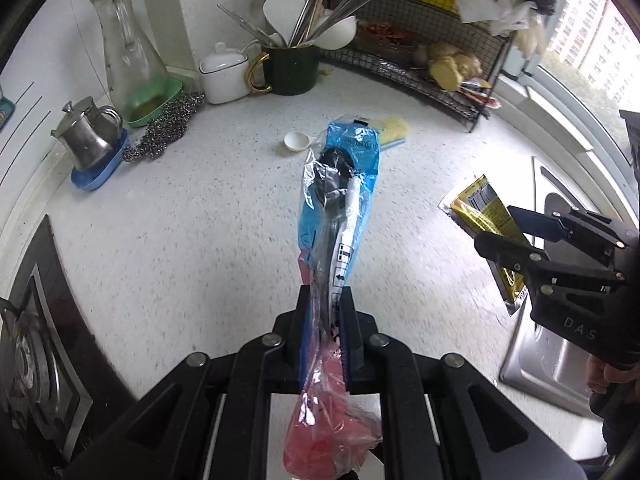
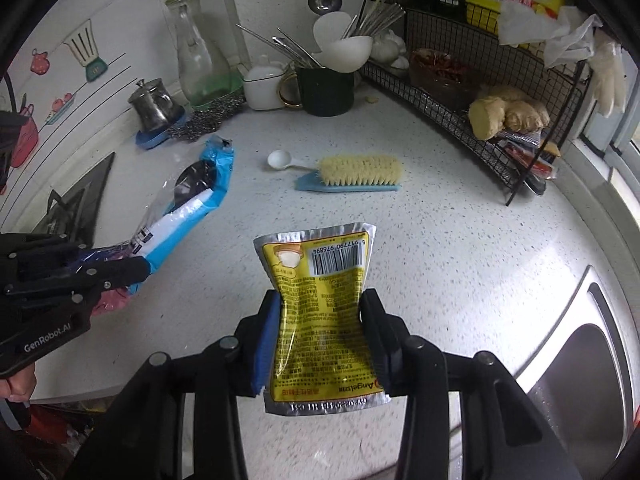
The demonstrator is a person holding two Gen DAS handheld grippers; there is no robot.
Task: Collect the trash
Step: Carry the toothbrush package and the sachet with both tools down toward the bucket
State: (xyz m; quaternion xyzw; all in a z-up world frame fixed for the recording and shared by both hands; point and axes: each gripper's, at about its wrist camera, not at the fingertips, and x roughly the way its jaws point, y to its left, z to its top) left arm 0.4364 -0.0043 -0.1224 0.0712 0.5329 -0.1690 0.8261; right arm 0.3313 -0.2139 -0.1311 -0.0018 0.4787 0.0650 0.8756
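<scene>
Left gripper (image 1: 325, 300) clamped tight on a blue and clear plastic wrapper (image 1: 344, 184), pink at its lower end, lifted clear of the speckled white countertop (image 1: 200, 220) and sticking out forward past the fingertips. Right gripper (image 2: 322, 312) pinched on a yellow foil sachet (image 2: 320, 304), barcode uppermost, squeezed in at the waist between the blue pads (image 2: 267, 344) and held above the counter near the steel sink (image 2: 580, 360). Both pieces of trash off the surface, well apart from each other. Left lying on the counter behind: a scrubbing brush (image 2: 360, 170) with a blue back, and just beside it a small white scoop (image 2: 280, 159). Further back a dark green mug (image 2: 326, 90) crammed with utensils, a glass carafe (image 2: 196, 52), a wire rack (image 2: 480, 92) with ginger (image 2: 508, 114)
</scene>
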